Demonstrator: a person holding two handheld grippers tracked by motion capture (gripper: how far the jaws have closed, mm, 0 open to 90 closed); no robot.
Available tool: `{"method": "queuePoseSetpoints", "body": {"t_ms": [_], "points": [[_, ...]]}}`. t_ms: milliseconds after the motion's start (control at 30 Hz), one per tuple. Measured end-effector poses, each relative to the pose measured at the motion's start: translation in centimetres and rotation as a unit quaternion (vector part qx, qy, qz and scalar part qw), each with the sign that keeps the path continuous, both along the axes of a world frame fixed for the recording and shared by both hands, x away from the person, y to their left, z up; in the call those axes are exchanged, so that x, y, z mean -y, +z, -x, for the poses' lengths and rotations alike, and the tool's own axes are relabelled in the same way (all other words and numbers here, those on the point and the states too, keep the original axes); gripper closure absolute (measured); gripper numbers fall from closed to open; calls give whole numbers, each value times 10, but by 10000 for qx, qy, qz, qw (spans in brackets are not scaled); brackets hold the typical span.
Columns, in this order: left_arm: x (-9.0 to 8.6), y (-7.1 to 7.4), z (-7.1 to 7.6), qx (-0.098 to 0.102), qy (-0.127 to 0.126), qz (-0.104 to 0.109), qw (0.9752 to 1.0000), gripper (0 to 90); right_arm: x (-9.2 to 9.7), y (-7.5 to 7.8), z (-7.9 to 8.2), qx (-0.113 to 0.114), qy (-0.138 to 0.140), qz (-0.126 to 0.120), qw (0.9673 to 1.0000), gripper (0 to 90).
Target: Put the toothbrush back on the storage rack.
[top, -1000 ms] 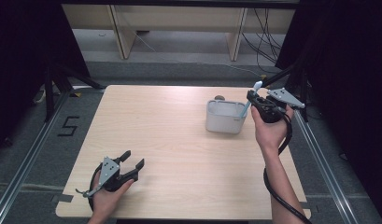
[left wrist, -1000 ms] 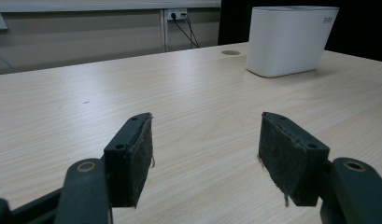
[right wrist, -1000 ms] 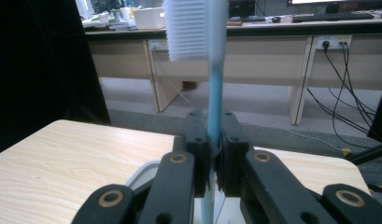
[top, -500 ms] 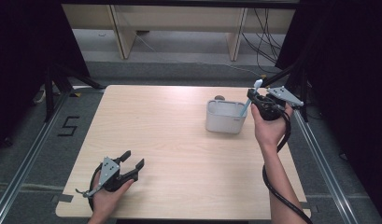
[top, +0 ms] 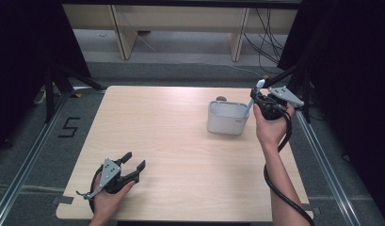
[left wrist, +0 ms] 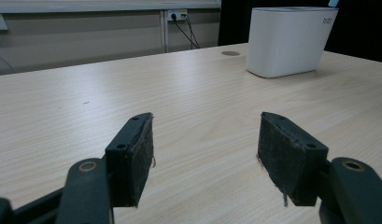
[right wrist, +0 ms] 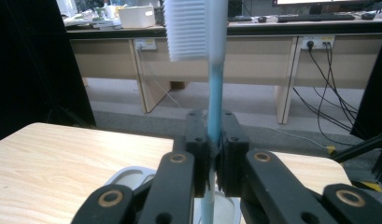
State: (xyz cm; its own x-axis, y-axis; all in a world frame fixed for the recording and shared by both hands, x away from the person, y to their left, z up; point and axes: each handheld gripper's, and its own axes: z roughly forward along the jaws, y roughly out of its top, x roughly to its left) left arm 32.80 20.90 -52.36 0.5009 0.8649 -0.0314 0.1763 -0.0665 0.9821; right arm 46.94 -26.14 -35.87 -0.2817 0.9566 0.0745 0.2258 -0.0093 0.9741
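My right tool (top: 254,100) clamps a blue-handled toothbrush (right wrist: 212,84) by its shaft at the far right of the table (top: 180,155), the brush standing nearly upright, white bristle head (right wrist: 186,28) uppermost, its lower end dipping into the white container (top: 226,117) just to the left. My right forearm reaches up along the table's right edge. My left tool (top: 133,162) rests near the left front corner, jaws spread wide and empty, pointing toward the distant container.
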Motion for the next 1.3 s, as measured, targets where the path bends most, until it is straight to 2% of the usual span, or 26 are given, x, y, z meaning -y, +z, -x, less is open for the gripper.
{"method": "queuePoseSetpoints", "body": {"t_ms": [100,133,300,433,467,700,800,900,933,1000,1133,1167,1200,1300], "points": [[0,0,0,2,3,-1,10000,355,1,-1,0,13,-60,-7,10000,853],[0,0,0,4,-2,-5,10000,355,1,-2,0,-5,-106,-78,9999,854],[0,0,0,0,-2,-3,10000,355,2,-3,-2,26,-74,-19,10000,854],[0,0,0,0,0,1,10000,355,0,-5,-3,-38,-103,-32,9999,854],[0,0,0,0,-1,1,10000,355,1,-7,-4,-14,-105,72,9999,854],[0,0,0,3,-2,-10,10000,355,1,-9,-6,-63,-103,62,9999,854],[0,0,0,2,1,-6,10000,355,-1,-10,-6,-97,-120,-22,9999,853],[0,0,0,3,-2,-9,10000,355,-1,-13,-9,-46,-107,111,9999,853],[0,0,0,3,-5,-8,10000,355,-3,-13,-8,-96,-128,21,9999,854],[0,0,0,1,-5,-7,10000,355,-3,-14,-8,-183,-151,13,9997,853],[0,0,0,-2,-6,4,10000,355,-2,-17,-10,-126,-108,129,9998,853],[0,0,0,-2,-6,3,10000,355,-1,-18,-11,-112,-137,131,9998,854],[0,0,0,0,-7,-4,10000,355,-2,-19,-10,-191,-164,33,9997,854],[0,0,0,0,-7,-13,10000,355,0,-21,-11,-160,-125,130,9997,853]]}}
